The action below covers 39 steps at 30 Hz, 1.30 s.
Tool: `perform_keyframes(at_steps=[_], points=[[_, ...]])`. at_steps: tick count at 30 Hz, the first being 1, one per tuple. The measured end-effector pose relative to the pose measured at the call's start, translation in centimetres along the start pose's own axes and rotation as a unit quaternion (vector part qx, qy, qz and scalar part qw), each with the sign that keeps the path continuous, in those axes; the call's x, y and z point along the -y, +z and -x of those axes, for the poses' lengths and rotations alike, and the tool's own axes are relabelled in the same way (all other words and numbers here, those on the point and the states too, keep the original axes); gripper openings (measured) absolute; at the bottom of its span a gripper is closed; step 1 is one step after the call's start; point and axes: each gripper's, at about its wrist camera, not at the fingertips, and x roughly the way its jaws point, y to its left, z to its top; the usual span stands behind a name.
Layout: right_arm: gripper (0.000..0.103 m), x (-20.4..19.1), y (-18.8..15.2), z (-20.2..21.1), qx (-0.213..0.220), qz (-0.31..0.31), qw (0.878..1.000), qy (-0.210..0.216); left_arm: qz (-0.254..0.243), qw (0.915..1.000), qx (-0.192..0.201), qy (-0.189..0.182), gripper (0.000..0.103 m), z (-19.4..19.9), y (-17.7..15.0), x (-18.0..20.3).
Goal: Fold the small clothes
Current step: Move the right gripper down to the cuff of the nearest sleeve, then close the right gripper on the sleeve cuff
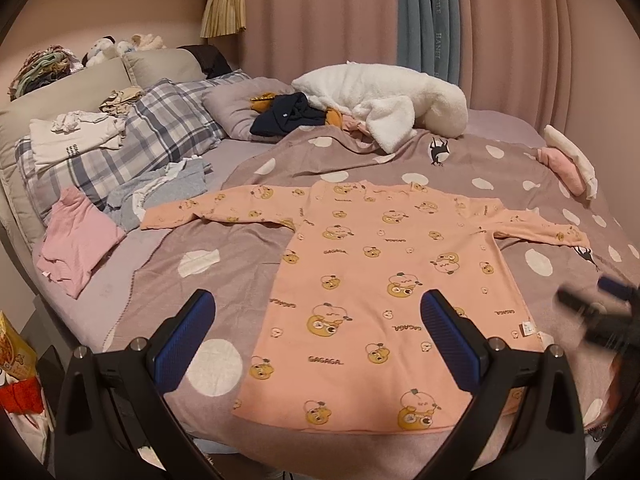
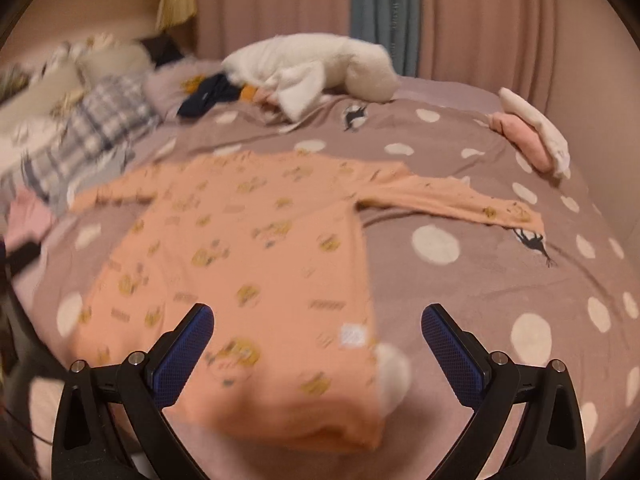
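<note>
Bedroom, pink curtains behind; a bed under a mauve spotted blanket carries everything. Pillows and loose clothes crowd the bed's head end and left edge; a white plush lies at the far edge.

The shirt, peach with a bear print, lies flat on the blanket, mid-bed toward the near edge. Hem nearest you, neck away, both sleeves spread out sideways. No fold in it yet.

Your left gripper hangs over the hem's left half, tongs spread wide, holding nothing. Your right gripper hangs over the hem's right corner, also spread and empty. The right wrist view is smeared, so that hand looks to be moving; whether either pad touches cloth cannot be told.

Step in hand, as judged: the shirt is laid out and the first fold is about to start.

Next move likely calls for:
- pick a sleeve or a side edge, one gripper near the shoulder, one near the hem
- pinch the top layer only, not the blanket
- carry it across the body, keeping the edge straight
</note>
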Motion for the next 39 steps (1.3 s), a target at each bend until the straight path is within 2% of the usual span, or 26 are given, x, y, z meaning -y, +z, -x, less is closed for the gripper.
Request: perform_keyframes(at_steps=[4, 7, 9, 11, 14, 17, 21, 23, 27, 30, 35, 37, 39], points=[[0.103, 7.5, 2.6, -1.7, 0.012, -0.089, 0.994, 0.058, -0.009, 0.9999, -0.007, 0.001, 0.102, -1.4, 0.2, 0.8], [0.103, 14.6, 4.0, -3.9, 0.009, -0.183, 0.977, 0.11, -0.01, 0.9999, -0.005, 0.004, 0.102, -2.5, 0.3, 1.3], [0.103, 19.4, 4.1, -5.6, 0.011, -0.26, 0.957, 0.132, -0.005, 0.9999, -0.009, 0.003, 0.102, -3.4, 0.4, 1.5], [0.103, 24.1, 3.4, -7.2, 0.031, -0.343, 0.926, 0.153, 0.0, 0.9998, -0.019, 0.0, 0.102, -4.6, 0.6, 2.0], [0.102, 28.3, 2.3, -9.6, 0.046, -0.425, 0.89, 0.159, -0.002, 0.9992, -0.041, 0.001, 0.102, -6.6, 0.4, 3.0], [0.098, 30.7, 2.0, -11.7, 0.038, -0.476, 0.864, 0.16, -0.022, 0.9983, -0.054, -0.001, 0.102, -8.3, -0.2, 4.2], [0.09, 32.5, 1.7, -13.6, 0.03, -0.516, 0.847, 0.128, -0.045, 0.9966, -0.067, -0.013, 0.102, -10.0, -0.9, 5.6], [0.085, 33.7, 1.5, -14.4, 0.042, -0.538, 0.831, 0.133, -0.053, 0.9959, -0.072, -0.015, 0.102, -10.8, -1.1, 6.1], [0.068, 36.0, 1.1, -15.0, 0.057, -0.567, 0.814, 0.116, -0.062, 0.9949, -0.077, -0.02, 0.102, -12.0, -1.3, 6.8], [0.059, 37.5, 0.4, -14.8, 0.069, -0.581, 0.802, 0.118, -0.066, 0.9944, -0.08, -0.02, 0.102, -12.8, -1.5, 7.3], [0.042, 37.9, 0.5, -15.6, 0.044, -0.562, 0.821, 0.087, -0.059, 0.9918, -0.108, -0.034, 0.102, -14.2, -2.3, 7.9], [0.036, 38.2, 0.0, -15.8, 0.052, -0.568, 0.816, 0.091, -0.064, 0.9909, -0.113, -0.035, 0.102, -14.5, -2.5, 8.2], [0.016, 38.5, -0.7, -16.0, 0.054, -0.583, 0.806, 0.084, -0.071, 0.991, -0.11, -0.028, 0.102, -14.7, -2.6, 8.4]])
